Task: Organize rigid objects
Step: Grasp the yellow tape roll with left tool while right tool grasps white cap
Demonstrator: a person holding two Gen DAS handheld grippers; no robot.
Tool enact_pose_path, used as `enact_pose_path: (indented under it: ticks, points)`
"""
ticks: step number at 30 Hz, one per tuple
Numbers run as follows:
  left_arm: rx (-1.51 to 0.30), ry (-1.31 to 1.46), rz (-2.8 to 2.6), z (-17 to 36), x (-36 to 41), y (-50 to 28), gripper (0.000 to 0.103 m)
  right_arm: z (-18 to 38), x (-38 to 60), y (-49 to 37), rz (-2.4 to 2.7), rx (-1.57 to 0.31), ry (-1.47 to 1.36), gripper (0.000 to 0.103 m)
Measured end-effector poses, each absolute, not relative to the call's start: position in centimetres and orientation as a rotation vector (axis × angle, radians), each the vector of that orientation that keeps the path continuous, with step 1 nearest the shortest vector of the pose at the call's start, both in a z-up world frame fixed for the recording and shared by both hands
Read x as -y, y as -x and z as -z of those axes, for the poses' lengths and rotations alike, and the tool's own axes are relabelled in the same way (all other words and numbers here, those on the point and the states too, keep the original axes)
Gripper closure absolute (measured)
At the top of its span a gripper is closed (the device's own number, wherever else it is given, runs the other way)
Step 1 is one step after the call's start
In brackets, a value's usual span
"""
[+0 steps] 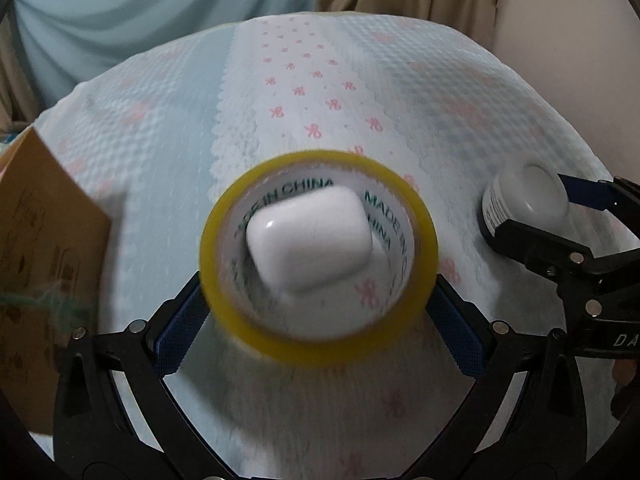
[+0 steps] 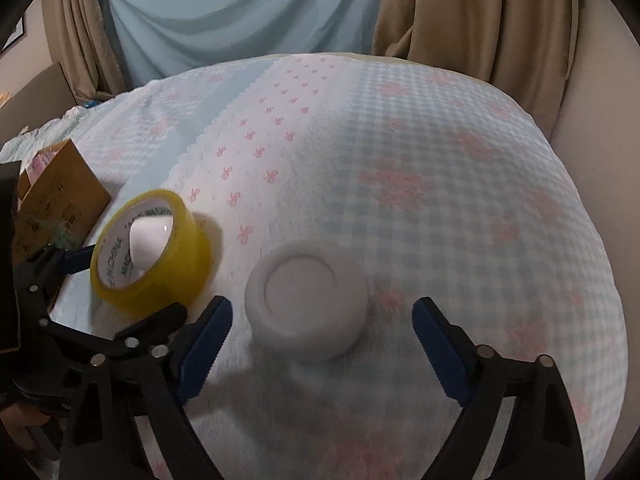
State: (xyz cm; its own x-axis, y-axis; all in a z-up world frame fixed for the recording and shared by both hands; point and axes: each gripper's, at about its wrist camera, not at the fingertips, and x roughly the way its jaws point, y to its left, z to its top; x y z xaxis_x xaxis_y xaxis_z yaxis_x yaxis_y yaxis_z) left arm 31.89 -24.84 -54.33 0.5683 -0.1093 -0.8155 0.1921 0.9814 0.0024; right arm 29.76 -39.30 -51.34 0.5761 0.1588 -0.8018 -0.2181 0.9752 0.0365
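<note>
Centrally, in the left wrist view: yellow tape roll (image 1: 318, 258) pinched between the blue pads of the left claw (image 1: 318, 300), roll tipped so its open core faces the camera, "MADE IN CHINA" printed round the inner wall. Seen through the core — a white rounded case (image 1: 308, 236), glossy; whether inside the roll or lying behind it cannot be told. At the right edge of that frame, a white jar (image 1: 528, 200) with a printed label, sitting between the fingers of the right claw (image 1: 532, 208). In the right wrist view, same jar (image 2: 306, 300) at lower centre, lid up, on the checked bedspread (image 2: 440, 160); right claw (image 2: 322, 316) spread wide, blue pads (image 2: 208, 344) clear of the jar on both sides — no contact visible. Tape roll (image 2: 150, 256) at middle left of that frame, held by the left claw (image 2: 132, 276), just beside the jar. Brown cardboard box (image 1: 40, 260) at the left edge, beside the roll. Pale blue and tan curtains (image 2: 240, 8) across the top.
</note>
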Motion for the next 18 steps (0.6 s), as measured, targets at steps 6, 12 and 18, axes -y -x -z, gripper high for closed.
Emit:
enact_pose_path:
  ticks: [6, 12, 18]
  points:
    - [-0.920, -0.105, 0.179, 54.3, 25.2, -32.7, 0.003, 51.5, 39.0, -30.6, -0.260, -0.934, 0.078, 0.044]
    - [-0.912, -0.078, 0.200, 54.2, 24.6, -32.6, 0.006, 51.5, 38.9, -30.7, -0.252, -0.951, 0.057, 0.048]
    - [-0.895, -0.068, 0.192, 53.1, 24.3, -32.1, 0.006, 50.9, 39.2, -30.2, -0.233, -0.954, 0.021, 0.048]
